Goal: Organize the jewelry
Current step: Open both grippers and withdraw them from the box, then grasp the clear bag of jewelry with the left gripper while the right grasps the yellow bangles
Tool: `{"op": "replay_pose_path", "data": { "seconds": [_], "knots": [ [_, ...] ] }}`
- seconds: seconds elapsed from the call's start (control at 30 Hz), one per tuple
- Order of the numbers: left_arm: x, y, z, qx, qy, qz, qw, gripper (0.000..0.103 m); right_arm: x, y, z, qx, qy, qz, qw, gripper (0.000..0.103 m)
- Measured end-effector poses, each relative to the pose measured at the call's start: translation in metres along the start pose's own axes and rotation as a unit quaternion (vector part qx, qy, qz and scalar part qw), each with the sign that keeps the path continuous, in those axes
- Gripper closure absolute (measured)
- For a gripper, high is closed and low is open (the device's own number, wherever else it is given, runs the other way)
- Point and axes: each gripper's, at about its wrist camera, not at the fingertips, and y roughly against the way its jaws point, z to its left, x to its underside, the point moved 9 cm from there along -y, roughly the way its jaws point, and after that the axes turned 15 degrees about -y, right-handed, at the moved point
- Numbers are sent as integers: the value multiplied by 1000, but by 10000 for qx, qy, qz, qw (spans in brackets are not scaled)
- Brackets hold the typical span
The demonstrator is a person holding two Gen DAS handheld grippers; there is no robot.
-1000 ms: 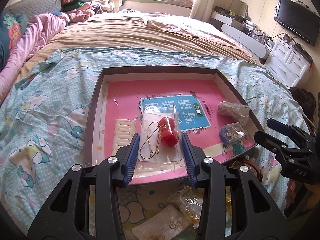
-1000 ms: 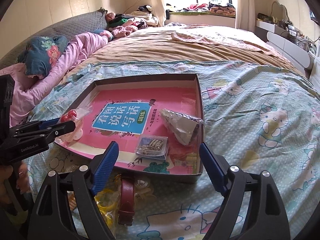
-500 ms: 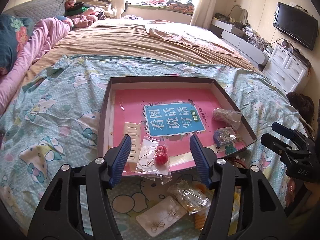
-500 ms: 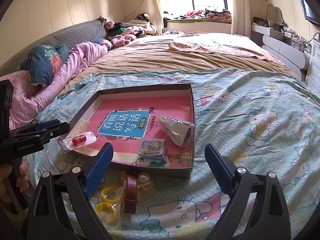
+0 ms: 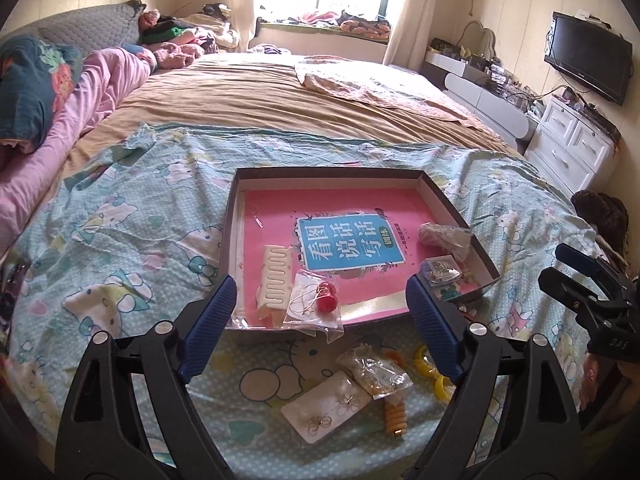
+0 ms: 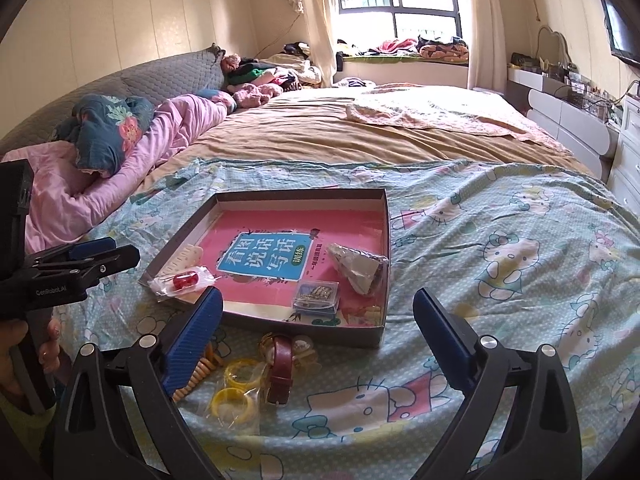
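Observation:
A shallow grey box [image 5: 231,216] with a pink book inside lies on the bed; it also shows in the right wrist view [image 6: 384,264]. A clear bag with a red bead earring [image 5: 316,306] rests on the box's near edge, beside a white comb [image 5: 273,280]. My left gripper [image 5: 320,328] is open and empty, pulled back above the loose items. A white earring card [image 5: 326,406], a gold chain bag [image 5: 376,370] and yellow rings [image 5: 434,368] lie on the sheet. My right gripper [image 6: 318,340] is open and empty above a brown watch [image 6: 280,368] and yellow rings [image 6: 232,400].
A small clear box [image 6: 316,298] and a silver pouch [image 6: 358,268] lie in the grey box's right side. An orange spiral tie [image 6: 196,376] lies by the rings. Pink and blue bedding [image 6: 100,152] is piled at left. White drawers [image 5: 576,148] stand at right.
My left gripper has let go of the red earring bag on the box's near edge, opened wide and pulled back. The right gripper has also drawn back a little.

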Motion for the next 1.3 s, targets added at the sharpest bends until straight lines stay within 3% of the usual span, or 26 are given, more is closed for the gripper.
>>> {"op": "replay_pose_path", "data": {
  "seconds": [0.67, 0.93, 1.3],
  "knots": [
    [27, 44, 31, -341, 295, -84, 9989, 21, 14, 36, 19, -234, 191, -62, 9995, 7],
    [45, 44, 26, -356, 206, 88, 9991, 21, 30, 36, 25, -285, 271, 101, 9992, 7],
    [70, 31, 13, -299, -64, 413, 9987, 21, 70, 24, 36, -438, 419, 642, 9961, 9]
  ]
}}
